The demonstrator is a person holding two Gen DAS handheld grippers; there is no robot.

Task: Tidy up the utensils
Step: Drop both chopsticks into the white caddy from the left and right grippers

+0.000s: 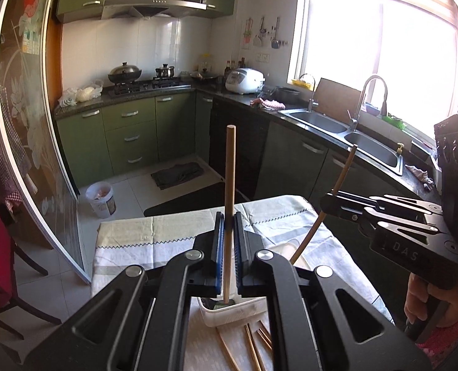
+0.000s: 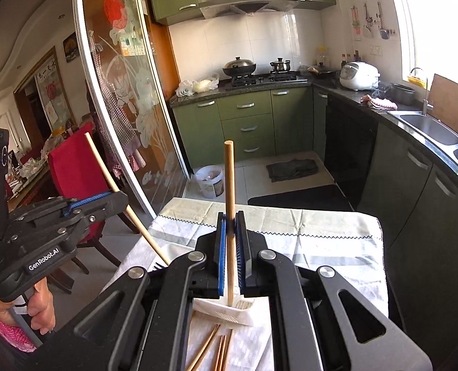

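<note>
Place: I'm looking into a home kitchen.
Cooking: I see a gas hob [image 2: 264, 79] carrying a lidded wok [image 2: 239, 66] and a pot [image 2: 280, 65], under a steel hood [image 2: 247, 0].
Storage: green cabinets [image 2: 247, 123] run along two walls.
Washing: a double sink [image 1: 346, 133] with taps sits under the window [image 1: 380, 43].
Appliance: a white rice cooker [image 1: 244, 81] stands on the counter.
Beyond: a red chair [image 2: 74, 167] shows past the glass door [image 2: 130, 108].

2 held chopsticks [image 1: 230, 204], 1 holder [image 1: 232, 310]
</note>
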